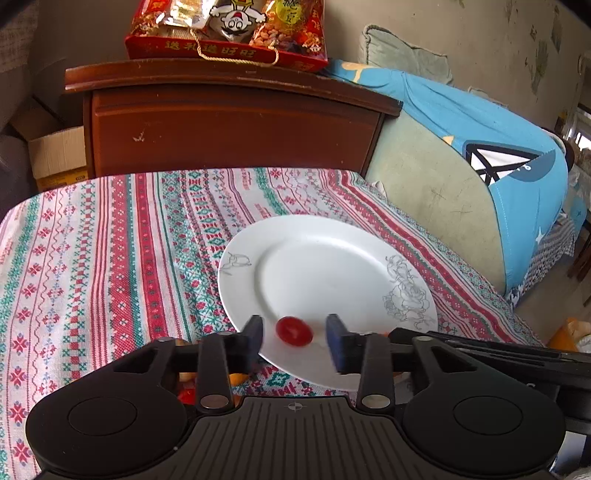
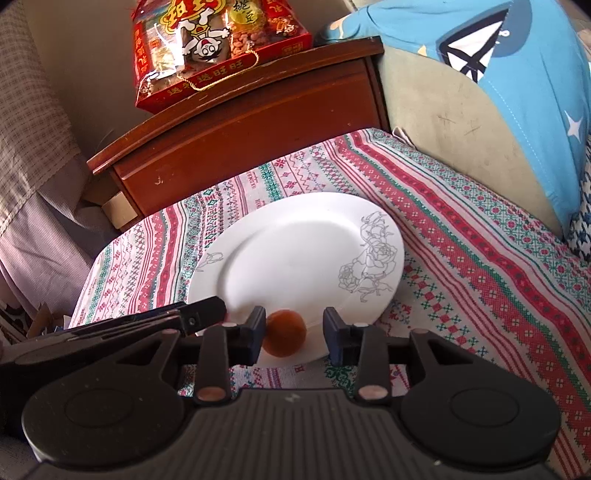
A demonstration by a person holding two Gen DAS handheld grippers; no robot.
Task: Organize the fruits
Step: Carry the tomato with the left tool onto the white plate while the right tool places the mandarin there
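Hovering over the near rim of the white plate [image 1: 332, 258]: left gripper [image 1: 294, 338] spread wide around a cherry tomato [image 1: 294, 331], right gripper [image 2: 294, 334] spread wide around a small orange fruit [image 2: 284, 333]. Probably dropping both there, gathering fruit together.

Two wrist views, low and close over the counter.
Both facing the wooden cabinet [image 1: 229, 125], sharing the white plate [image 1: 321, 236] [image 2: 295, 221] from left and right.

I see a dark wooden cabinet [image 1: 229, 125] behind the patterned tablecloth [image 1: 110, 251], a red snack box [image 1: 229, 33] on top, a blue-covered cushion [image 1: 498, 147] to its right.
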